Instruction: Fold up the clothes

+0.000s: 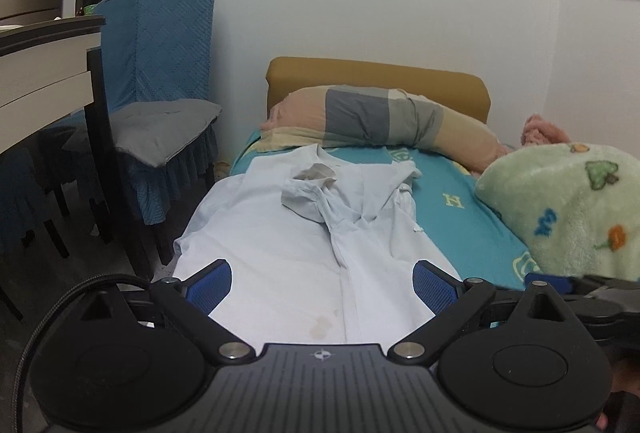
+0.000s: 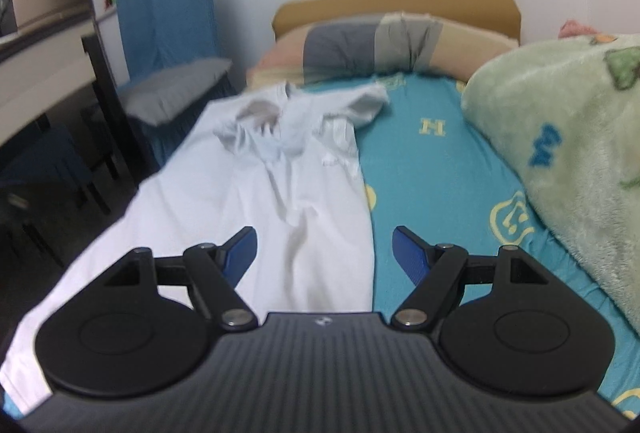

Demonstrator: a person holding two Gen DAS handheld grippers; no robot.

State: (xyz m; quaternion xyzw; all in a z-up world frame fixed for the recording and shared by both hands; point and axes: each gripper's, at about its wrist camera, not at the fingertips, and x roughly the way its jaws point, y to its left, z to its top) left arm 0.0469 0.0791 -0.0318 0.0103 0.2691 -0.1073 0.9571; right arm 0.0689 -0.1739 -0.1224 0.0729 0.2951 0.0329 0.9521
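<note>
A pale blue shirt (image 1: 280, 229) lies lengthwise on the teal bed sheet (image 1: 452, 209), its collar end bunched toward the pillow. It also shows in the right wrist view (image 2: 256, 201), blurred. My left gripper (image 1: 322, 285) is open and empty, hovering over the shirt's near part. My right gripper (image 2: 324, 253) is open and empty, straddling the shirt's right edge above the sheet (image 2: 436, 193). Part of the right gripper (image 1: 580, 293) shows at the right of the left wrist view.
A checked pillow (image 1: 380, 121) lies against the tan headboard (image 1: 376, 73). A green fleece blanket (image 1: 568, 205) is heaped on the bed's right side. A blue-covered chair (image 1: 160, 81) with a grey cushion and a dark table (image 1: 48, 53) stand left of the bed.
</note>
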